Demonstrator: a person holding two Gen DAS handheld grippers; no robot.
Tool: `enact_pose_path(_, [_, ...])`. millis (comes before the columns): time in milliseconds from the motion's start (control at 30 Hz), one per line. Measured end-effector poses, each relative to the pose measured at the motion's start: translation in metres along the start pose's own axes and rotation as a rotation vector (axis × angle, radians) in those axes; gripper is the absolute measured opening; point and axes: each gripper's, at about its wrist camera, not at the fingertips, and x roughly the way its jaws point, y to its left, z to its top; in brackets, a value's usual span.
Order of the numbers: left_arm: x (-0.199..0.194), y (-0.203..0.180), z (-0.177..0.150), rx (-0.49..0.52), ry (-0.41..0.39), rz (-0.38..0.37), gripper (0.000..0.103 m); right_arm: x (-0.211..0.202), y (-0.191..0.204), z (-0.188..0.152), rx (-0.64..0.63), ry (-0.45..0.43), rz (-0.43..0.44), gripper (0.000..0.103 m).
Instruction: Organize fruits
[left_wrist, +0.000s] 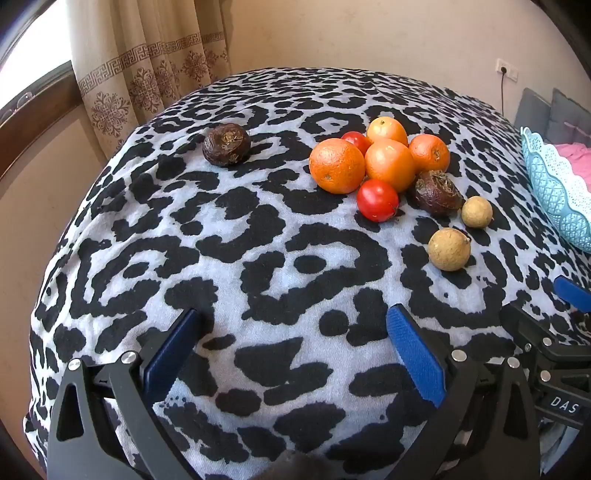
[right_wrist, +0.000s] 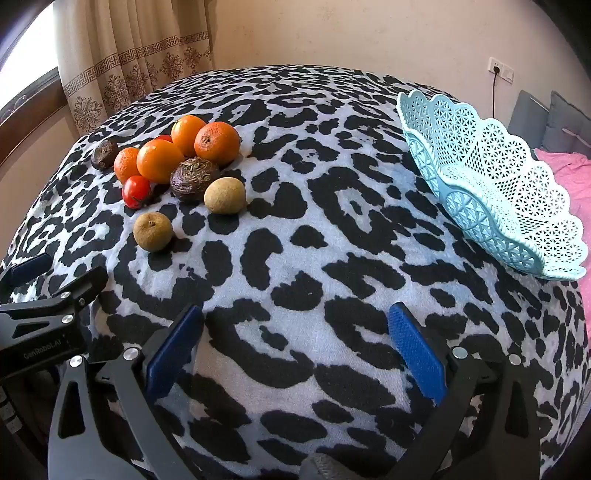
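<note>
Hovering above the near edge of leopard-print cloth: left gripper and right gripper, jaws spread wide, nothing between. Oranges, tomatoes, dark fruits, two brown fruits clustered toward far left. Blue basket empty at right edge.

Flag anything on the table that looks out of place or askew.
One dark wrinkled fruit lies alone, apart from the fruit cluster. The blue basket sits tilted at the table's edge, empty, leaning toward pink fabric. Nothing spilled.
</note>
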Motion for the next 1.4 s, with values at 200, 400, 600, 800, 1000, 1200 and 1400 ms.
enact_pose_path(200, [0.0002, 0.0003, 0.0002, -0.005, 0.004, -0.003, 0.098, 0.0, 0.0002, 0.0, -0.001, -0.001, -0.001, 0.101])
enact_pose_path(400, [0.0006, -0.0004, 0.0009, -0.004, 0.008, 0.002, 0.098, 0.0001, 0.0003, 0.0001, -0.002, 0.0, -0.002, 0.101])
enact_pose_path(600, [0.0007, -0.0005, 0.0008, -0.005, 0.008, 0.003, 0.098, 0.0002, 0.0006, 0.0001, -0.003, 0.0, -0.004, 0.101])
enact_pose_path(800, [0.0005, -0.0005, 0.0006, -0.005, 0.008, 0.003, 0.098, 0.0003, -0.0002, 0.0001, -0.003, 0.0, -0.004, 0.101])
enact_pose_path(1000, [0.0007, -0.0006, 0.0007, -0.003, 0.008, 0.003, 0.098, 0.0002, 0.0001, 0.0003, -0.004, 0.0, -0.005, 0.101])
enact_pose_path(1200, [0.0007, -0.0006, 0.0007, -0.004, 0.008, 0.003, 0.098, 0.0002, 0.0011, 0.0006, -0.006, 0.001, -0.008, 0.101])
enact_pose_path(1400, [0.0007, -0.0006, 0.0008, -0.004, 0.008, 0.003, 0.098, 0.0002, 0.0002, 0.0005, -0.006, 0.001, -0.007, 0.101])
